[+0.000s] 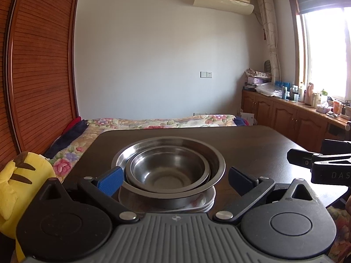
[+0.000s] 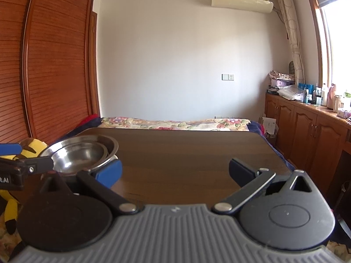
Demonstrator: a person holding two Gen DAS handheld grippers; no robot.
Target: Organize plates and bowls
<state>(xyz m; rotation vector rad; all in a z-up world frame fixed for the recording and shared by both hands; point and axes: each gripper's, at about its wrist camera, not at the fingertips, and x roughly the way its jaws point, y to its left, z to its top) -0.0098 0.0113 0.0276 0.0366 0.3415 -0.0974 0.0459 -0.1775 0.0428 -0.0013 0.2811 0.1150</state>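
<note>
Two steel bowls are nested on the dark wooden table (image 1: 252, 144): a small bowl (image 1: 169, 171) inside a wide bowl (image 1: 217, 164). They rest on a low stack of plates (image 1: 204, 203). My left gripper (image 1: 175, 180) is open, with its blue fingers on either side of the stack's near part; the left pad (image 1: 110, 179) is close to the wide bowl's rim. My right gripper (image 2: 175, 172) is open over bare table, to the right of the bowls (image 2: 81, 153). Nothing is between its fingers.
A yellow plush toy (image 1: 22, 175) sits off the table's left edge. A bed with a floral cover (image 1: 158, 122) lies beyond the far edge. A slatted wooden wardrobe (image 1: 39, 76) stands at the left. Wooden cabinets (image 2: 307, 131) with bottles run under the window on the right.
</note>
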